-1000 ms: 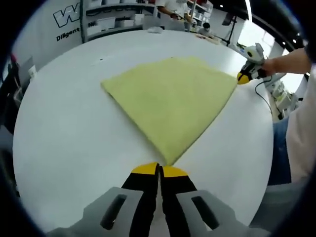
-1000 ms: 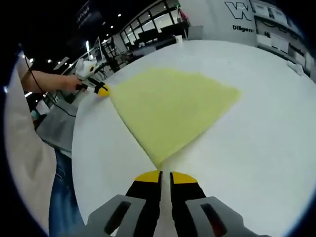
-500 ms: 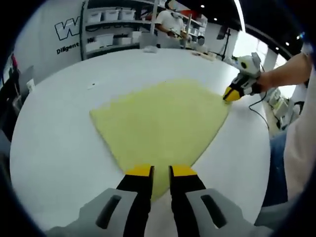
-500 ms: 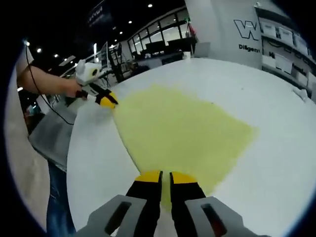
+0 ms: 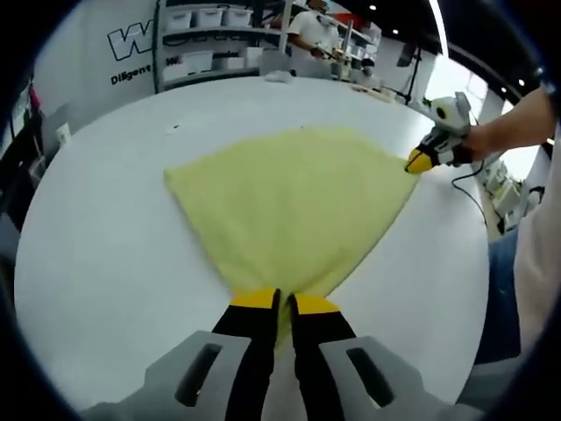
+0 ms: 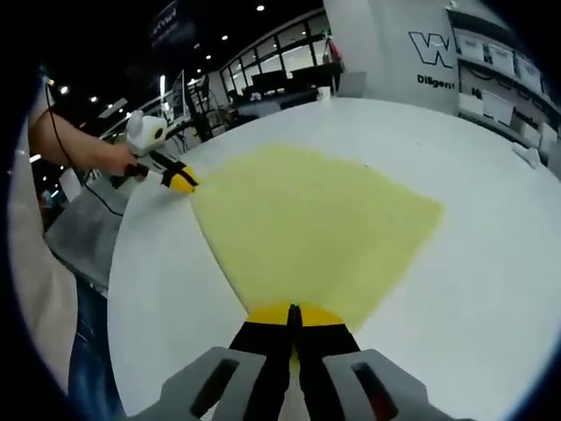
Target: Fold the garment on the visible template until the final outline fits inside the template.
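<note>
A pale yellow garment (image 5: pixel 289 193) lies flat, folded into a fan-like wedge, on the round white table (image 5: pixel 96 237). In the left gripper view my left gripper (image 5: pixel 282 303) is closed on the garment's near corner, with cloth showing between the yellow tips. My right gripper (image 5: pixel 415 163) sits at the garment's far right corner, held by a hand. In the right gripper view the garment (image 6: pixel 316 219) spreads ahead, and my right gripper (image 6: pixel 294 311) is shut on its near corner. There my left gripper (image 6: pixel 186 182) touches the garment's left corner.
The table's (image 6: pixel 491 263) rim curves close behind both grippers. A person's arm (image 5: pixel 517 123) and jeans (image 5: pixel 500 289) stand at that edge. Shelves with bins (image 5: pixel 206 44) and a lettered wall stand beyond the far side, with another person (image 5: pixel 311 31) there.
Both grippers, shut just short of the garment's corners, opened and moved forward over them. Both have now closed on the cloth.
</note>
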`<state>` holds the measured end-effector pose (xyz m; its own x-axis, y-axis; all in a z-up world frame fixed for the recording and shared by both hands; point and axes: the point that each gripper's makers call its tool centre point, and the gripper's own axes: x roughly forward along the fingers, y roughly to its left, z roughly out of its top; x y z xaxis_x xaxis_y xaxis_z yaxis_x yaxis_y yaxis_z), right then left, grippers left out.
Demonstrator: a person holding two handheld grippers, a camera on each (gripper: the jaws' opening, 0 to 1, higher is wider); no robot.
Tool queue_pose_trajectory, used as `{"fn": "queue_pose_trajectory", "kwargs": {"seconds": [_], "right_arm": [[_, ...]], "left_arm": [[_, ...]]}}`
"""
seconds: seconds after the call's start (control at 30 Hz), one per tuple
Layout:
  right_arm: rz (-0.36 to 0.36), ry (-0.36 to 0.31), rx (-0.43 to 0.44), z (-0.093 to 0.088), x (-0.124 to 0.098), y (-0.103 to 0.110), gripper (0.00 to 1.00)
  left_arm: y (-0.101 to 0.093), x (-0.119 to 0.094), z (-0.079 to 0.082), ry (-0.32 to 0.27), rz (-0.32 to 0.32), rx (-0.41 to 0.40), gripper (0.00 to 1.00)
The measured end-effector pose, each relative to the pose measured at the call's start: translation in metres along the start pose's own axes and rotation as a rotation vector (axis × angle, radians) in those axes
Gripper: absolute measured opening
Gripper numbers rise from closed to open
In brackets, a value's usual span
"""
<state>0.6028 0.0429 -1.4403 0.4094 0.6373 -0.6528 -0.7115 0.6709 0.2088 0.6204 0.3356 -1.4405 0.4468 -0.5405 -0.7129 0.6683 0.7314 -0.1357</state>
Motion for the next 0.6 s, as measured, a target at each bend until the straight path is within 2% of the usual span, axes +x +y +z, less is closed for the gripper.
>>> {"fn": "queue_pose_trajectory", "kwargs": {"seconds": [0.07, 0.2, 0.3, 0.4, 0.43, 0.5, 0.6], "right_arm": [[-0.005, -0.010, -0.010, 0.000, 0.000, 0.000, 0.00], [-0.034, 0.001, 0.029, 0.000, -0.001, -0.001, 0.00], [-0.060, 0.018, 0.028, -0.001, -0.005, -0.001, 0.00], [-0.069, 0.036, 0.033, -0.006, -0.010, 0.002, 0.08], [-0.072, 0.040, 0.039, -0.008, -0.013, 0.002, 0.10], [-0.079, 0.032, 0.052, -0.008, -0.018, 0.005, 0.10], [-0.079, 0.023, 0.055, -0.007, -0.024, 0.013, 0.13]], "left_arm": [[0.001, 0.000, 0.000, -0.034, 0.010, -0.059, 0.06], [0.001, -0.002, -0.001, -0.067, 0.008, -0.100, 0.06], [0.002, -0.004, -0.002, -0.065, 0.012, -0.127, 0.06], [0.002, -0.009, -0.004, -0.054, 0.017, -0.125, 0.09], [-0.003, -0.012, 0.001, -0.086, -0.001, -0.128, 0.13], [-0.003, -0.018, 0.004, -0.098, 0.012, -0.117, 0.20], [-0.001, -0.023, 0.007, -0.111, 0.037, -0.126, 0.37]]}}
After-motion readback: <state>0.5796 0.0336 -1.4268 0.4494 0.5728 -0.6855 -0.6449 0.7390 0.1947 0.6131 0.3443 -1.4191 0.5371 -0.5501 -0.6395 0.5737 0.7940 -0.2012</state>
